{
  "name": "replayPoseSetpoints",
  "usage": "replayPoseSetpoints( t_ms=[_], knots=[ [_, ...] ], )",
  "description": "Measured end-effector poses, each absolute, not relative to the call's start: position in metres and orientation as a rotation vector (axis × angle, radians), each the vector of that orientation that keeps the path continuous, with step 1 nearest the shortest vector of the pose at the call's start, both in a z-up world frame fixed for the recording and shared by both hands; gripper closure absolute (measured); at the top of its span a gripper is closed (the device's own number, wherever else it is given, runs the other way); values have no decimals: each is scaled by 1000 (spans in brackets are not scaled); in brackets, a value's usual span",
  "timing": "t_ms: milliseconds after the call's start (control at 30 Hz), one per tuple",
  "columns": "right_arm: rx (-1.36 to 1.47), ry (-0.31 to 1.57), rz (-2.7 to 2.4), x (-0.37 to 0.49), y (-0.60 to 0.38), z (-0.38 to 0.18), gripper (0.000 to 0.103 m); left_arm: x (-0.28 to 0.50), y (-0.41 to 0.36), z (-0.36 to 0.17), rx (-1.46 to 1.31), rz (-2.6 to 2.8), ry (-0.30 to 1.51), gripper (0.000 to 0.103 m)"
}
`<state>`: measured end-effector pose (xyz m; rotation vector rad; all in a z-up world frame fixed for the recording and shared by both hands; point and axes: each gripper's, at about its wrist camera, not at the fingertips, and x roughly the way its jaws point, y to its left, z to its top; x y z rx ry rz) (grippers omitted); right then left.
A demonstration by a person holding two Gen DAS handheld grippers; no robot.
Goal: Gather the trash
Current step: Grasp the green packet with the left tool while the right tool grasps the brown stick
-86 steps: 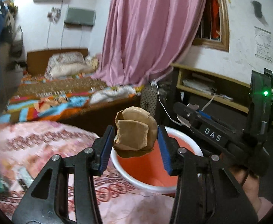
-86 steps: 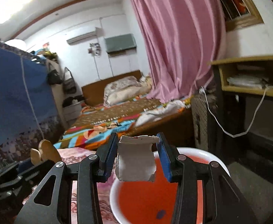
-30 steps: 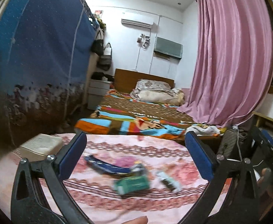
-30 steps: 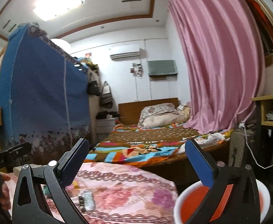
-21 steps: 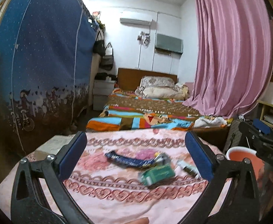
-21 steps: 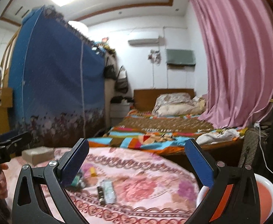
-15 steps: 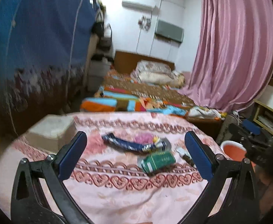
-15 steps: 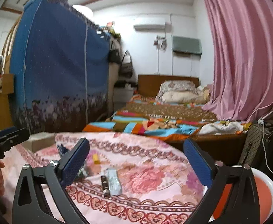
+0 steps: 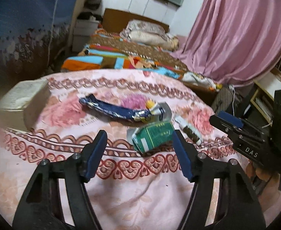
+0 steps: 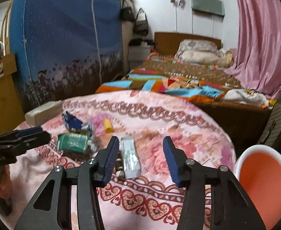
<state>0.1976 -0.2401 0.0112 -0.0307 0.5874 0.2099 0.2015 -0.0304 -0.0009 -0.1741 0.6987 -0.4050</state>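
Closing, nothing gripped: left gripper [image 9: 139,149] toward green packet [image 9: 153,137] ahead; right gripper [image 10: 140,156] around silver wrapper [image 10: 130,158].

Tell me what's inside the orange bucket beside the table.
The right wrist view shows only bare orange inner wall in the bucket, beside the table. Its bottom is cut off by the picture's edge and the right gripper's arm, so any trash there is hidden.

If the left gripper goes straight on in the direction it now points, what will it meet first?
Most likely the green carton: it lies on the pink tablecloth just ahead of the left gripper, near its right finger. The jaws are closing with nothing between them yet. Depth is uncertain.
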Motion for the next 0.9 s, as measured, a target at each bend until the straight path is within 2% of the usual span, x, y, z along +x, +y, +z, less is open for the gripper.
replayPoseSetpoints(
  t_ms=[167,300,433,567,633,900],
  knots=[
    [-59,650,221,204,-233,3,64,209,-40,-8,-158,-439,759,58],
    [-64,664,227,204,-232,2,65,212,-48,-10,-133,-456,787,75],
    [-56,684,249,205,-230,-1,65,211,-52,-9,-111,-463,791,83],
    [-65,713,274,207,-226,-4,68,210,-52,-8,-111,-468,784,96],
    [-81,724,287,207,-222,-6,70,210,-51,-8,-112,-470,784,99],
    [-161,786,307,213,-205,-17,90,206,-55,-5,-89,-485,766,103]
  ],
)
